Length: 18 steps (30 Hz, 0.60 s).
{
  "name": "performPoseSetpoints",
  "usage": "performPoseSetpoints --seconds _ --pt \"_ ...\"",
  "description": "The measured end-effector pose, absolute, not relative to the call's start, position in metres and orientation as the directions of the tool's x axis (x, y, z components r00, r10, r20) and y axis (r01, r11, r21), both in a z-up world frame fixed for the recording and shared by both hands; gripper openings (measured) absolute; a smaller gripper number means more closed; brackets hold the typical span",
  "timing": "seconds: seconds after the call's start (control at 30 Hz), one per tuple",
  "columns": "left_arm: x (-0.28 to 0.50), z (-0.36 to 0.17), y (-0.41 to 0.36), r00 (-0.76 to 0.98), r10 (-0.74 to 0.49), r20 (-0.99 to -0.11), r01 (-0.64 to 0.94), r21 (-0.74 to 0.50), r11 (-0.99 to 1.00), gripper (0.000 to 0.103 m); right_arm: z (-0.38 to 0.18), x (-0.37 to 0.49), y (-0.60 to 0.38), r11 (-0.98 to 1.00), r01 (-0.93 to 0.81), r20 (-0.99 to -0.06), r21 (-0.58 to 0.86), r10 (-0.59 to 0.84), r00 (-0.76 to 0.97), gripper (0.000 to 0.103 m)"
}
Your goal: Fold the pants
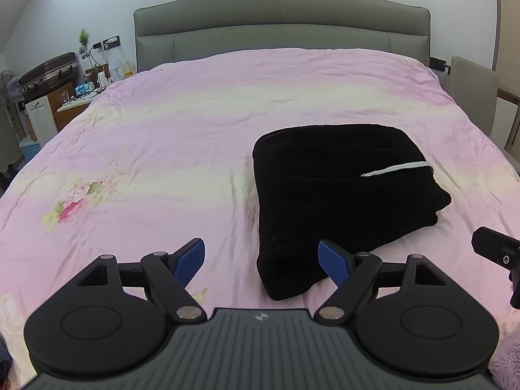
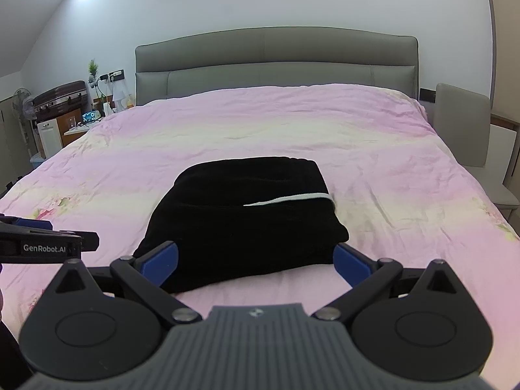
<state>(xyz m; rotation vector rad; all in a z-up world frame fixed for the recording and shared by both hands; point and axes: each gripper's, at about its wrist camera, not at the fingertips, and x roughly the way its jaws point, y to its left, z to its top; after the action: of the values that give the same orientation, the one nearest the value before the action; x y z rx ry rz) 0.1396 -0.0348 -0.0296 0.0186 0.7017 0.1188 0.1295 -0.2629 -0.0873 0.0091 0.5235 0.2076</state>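
Note:
Black pants (image 1: 338, 191) lie folded into a thick compact bundle on the pink bed sheet (image 1: 162, 149), with a thin white strip showing near their right side. My left gripper (image 1: 261, 261) is open and empty, just short of the bundle's near left corner. In the right wrist view the pants (image 2: 240, 221) lie straight ahead. My right gripper (image 2: 255, 261) is open and empty, its blue pads (image 2: 161, 261) standing on either side of the bundle's near edge without gripping it.
A grey padded headboard (image 1: 279, 29) stands at the far end of the bed. A cluttered nightstand with a suitcase (image 1: 48, 74) is at the left, a grey chair (image 2: 461, 126) at the right. The other gripper shows at the left edge of the right wrist view (image 2: 42, 243).

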Motion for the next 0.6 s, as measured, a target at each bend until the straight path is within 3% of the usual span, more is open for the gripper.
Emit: performPoseSetpoints --seconds 0.6 --pt "0.134 -0.021 -0.034 0.765 0.110 -0.635 -0.103 0.049 0.994 0.093 -0.074 0.119 -0.259 0.977 -0.213 -0.471 0.032 0.203 0.859 0.098"
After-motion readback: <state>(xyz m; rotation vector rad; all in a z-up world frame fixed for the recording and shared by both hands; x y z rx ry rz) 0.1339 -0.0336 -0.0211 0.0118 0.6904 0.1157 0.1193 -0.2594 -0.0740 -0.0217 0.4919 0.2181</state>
